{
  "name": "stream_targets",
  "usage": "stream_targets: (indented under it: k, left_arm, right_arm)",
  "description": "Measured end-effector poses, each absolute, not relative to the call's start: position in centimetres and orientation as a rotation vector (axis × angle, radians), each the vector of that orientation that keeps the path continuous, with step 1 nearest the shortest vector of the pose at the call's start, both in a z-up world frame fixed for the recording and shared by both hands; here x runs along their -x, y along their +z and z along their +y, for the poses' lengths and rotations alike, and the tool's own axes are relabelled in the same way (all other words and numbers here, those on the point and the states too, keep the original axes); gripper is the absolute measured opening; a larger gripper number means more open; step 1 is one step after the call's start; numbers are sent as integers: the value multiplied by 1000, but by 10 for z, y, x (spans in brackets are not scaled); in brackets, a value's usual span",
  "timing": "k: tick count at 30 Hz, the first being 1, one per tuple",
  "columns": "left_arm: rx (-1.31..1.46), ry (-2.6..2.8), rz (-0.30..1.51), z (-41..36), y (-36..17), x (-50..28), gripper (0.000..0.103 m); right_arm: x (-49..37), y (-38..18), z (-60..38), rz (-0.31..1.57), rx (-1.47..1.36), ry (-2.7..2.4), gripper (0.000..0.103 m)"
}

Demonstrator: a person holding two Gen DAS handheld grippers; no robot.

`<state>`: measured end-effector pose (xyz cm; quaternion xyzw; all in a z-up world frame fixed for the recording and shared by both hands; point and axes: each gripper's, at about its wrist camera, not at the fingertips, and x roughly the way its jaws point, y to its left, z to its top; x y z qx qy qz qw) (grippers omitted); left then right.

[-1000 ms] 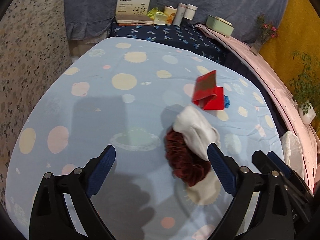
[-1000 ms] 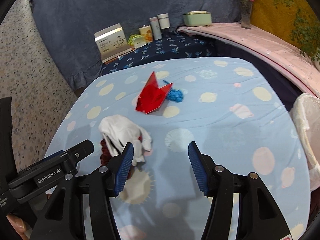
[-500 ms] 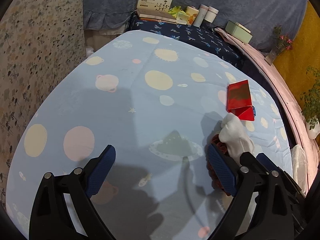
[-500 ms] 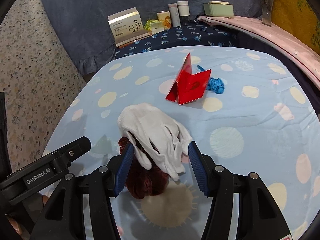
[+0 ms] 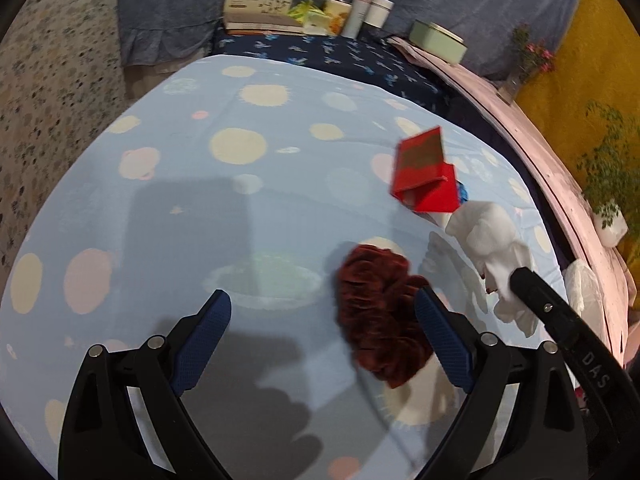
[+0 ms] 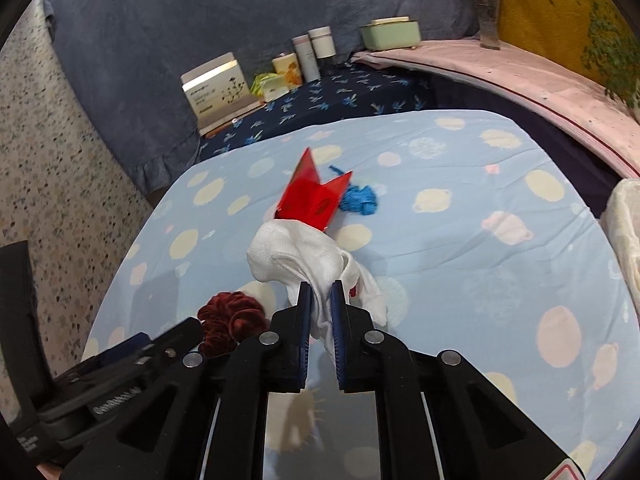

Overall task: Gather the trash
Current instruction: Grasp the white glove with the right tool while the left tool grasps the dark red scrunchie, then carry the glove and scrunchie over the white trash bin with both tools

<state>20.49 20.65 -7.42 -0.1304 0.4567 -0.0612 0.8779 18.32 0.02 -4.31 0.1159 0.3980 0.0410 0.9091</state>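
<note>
My right gripper [image 6: 319,292] has its jaws closing tight on a white cloth glove [image 6: 296,252], the pads pressing its folds, and the glove [image 5: 488,240] hangs a little above the blue spotted sheet [image 5: 248,200]. A dark red velvet scrunchie [image 5: 376,312] lies bare on the sheet. My left gripper [image 5: 322,300] stands open over it, its right finger beside the scrunchie, touching nothing. Further back sit an opened red paper box [image 6: 312,200] and a blue crumpled scrap [image 6: 360,200].
A white-lined bin [image 6: 624,232] stands off the sheet's right edge. At the back, a white carton [image 6: 216,88], jars [image 6: 316,52] and a green tin [image 6: 392,34] rest on a dark blue cloth. A pink ledge [image 6: 520,76] with plants curves along the right.
The right jaws went from wide open around the white glove to shut on it. The glove has come up off the red scrunchie, which now lies uncovered. The left gripper stays open.
</note>
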Motion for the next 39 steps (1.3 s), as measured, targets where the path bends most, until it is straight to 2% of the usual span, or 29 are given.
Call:
stream_targets:
  k: [10, 12, 14, 15, 17, 20, 25, 39]
  left_arm:
    - [230, -170, 993, 166, -89, -217, 87]
    - [221, -174, 991, 162, -89, -217, 80]
    - [206, -181, 996, 157, -90, -217, 66]
    - [198, -182, 997, 154, -90, -217, 63]
    - [183, -194, 1000, 148, -90, -217, 46]
    - [166, -203, 1000, 140, -88, -215, 32]
    - [139, -221, 979, 121, -79, -211, 28]
    - [41, -326, 943, 47, -55, -195, 27]
  right_arm:
    - [-170, -43, -32, 815, -282, 36, 10]
    - [-169, -45, -36, 818, -290, 30, 10]
    - [-168, -46, -40, 819, -298, 28, 10]
    - [-167, -47, -42, 819, -301, 28, 10]
    - [-166, -47, -45, 818, -308, 30, 10]
    - [-164, -47, -48, 813, -315, 32, 10]
    - [-159, -45, -61, 802, -334, 24, 10]
    - [-139, -34, -114, 752, -393, -41, 10]
